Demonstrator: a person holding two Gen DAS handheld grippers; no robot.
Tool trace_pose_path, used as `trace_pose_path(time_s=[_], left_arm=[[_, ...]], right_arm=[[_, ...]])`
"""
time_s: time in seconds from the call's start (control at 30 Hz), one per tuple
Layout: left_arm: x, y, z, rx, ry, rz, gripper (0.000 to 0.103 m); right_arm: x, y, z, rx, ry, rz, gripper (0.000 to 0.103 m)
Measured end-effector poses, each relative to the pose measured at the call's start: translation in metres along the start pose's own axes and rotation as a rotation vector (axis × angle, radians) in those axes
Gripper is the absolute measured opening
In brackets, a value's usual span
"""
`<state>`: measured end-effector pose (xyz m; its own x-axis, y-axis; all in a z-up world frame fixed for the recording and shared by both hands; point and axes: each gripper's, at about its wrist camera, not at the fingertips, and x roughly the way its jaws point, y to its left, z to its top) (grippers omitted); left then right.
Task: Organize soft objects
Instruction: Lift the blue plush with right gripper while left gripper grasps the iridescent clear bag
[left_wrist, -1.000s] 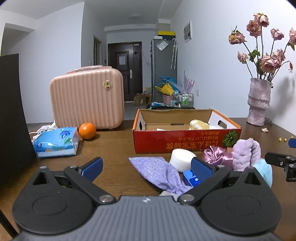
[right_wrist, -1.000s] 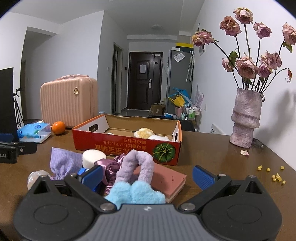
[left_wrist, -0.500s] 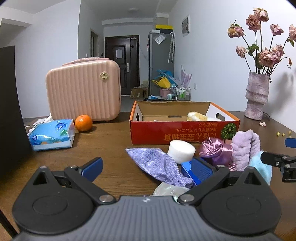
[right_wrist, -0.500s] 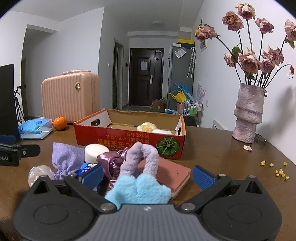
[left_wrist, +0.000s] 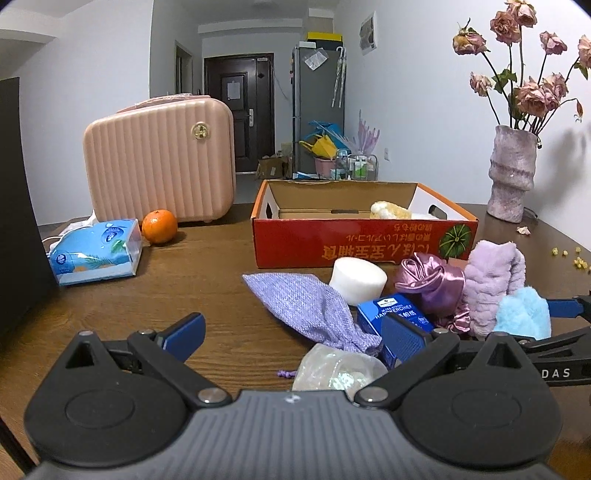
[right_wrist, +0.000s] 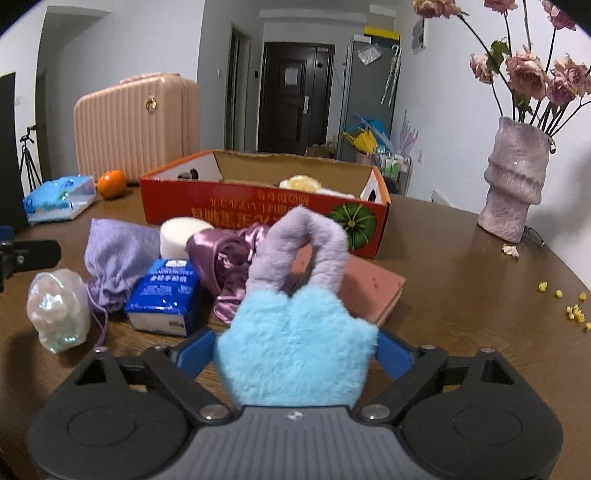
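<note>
Between the right gripper (right_wrist: 293, 352) closing jaws sits the blue plush (right_wrist: 295, 354).

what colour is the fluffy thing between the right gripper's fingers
Light blue plush, with a lilac fuzzy loop on top; clearest in the right wrist view.

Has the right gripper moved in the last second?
Yes. The right gripper has come down and forward: against the red box, the blue plush now sits between its jaws, which have just been closing.
</note>
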<state>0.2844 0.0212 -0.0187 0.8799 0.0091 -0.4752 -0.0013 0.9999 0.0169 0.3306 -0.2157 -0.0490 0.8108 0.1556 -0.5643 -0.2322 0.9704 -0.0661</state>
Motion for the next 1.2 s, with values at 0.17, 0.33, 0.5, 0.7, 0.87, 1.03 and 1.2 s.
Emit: trace_pose_path(time_s=[0.17,0.33,0.5,0.7,0.87,1.03,1.2], left_arm=[[0.002,-0.001,-0.001,0.004,0.009,-0.001,0.103],[0.002,-0.001,-0.001,-0.001,0.015,-0.003,0.103],[0.007,-0.006,-0.004,0.011,0.043,-0.014,0.103],[0.014,-0.013,-0.008,0.042,0.082,-0.041,0.103],[0.026,-0.019,-0.014,0.067,0.126,-0.035,0.103],[0.033,-0.012,-0.016,0.037,0.148,-0.023,0.103],[0.033,-0.009,-0.014,0.022,0.149,-0.035,0.095]], right_arm=[[0.002,0.001,-0.002,-0.004,0.008,0.008,0.083],[-0.003,0.002,-0.002,-0.009,-0.002,0.022,0.066],[-0.016,-0.003,0.003,0.016,-0.047,0.041,0.066],[-0.028,-0.006,0.005,0.026,-0.095,0.056,0.066],[-0.036,-0.010,0.008,0.044,-0.131,0.056,0.066],[-0.038,-0.011,0.008,0.049,-0.138,0.062,0.066],[-0.039,-0.011,0.008,0.052,-0.139,0.064,0.066]])
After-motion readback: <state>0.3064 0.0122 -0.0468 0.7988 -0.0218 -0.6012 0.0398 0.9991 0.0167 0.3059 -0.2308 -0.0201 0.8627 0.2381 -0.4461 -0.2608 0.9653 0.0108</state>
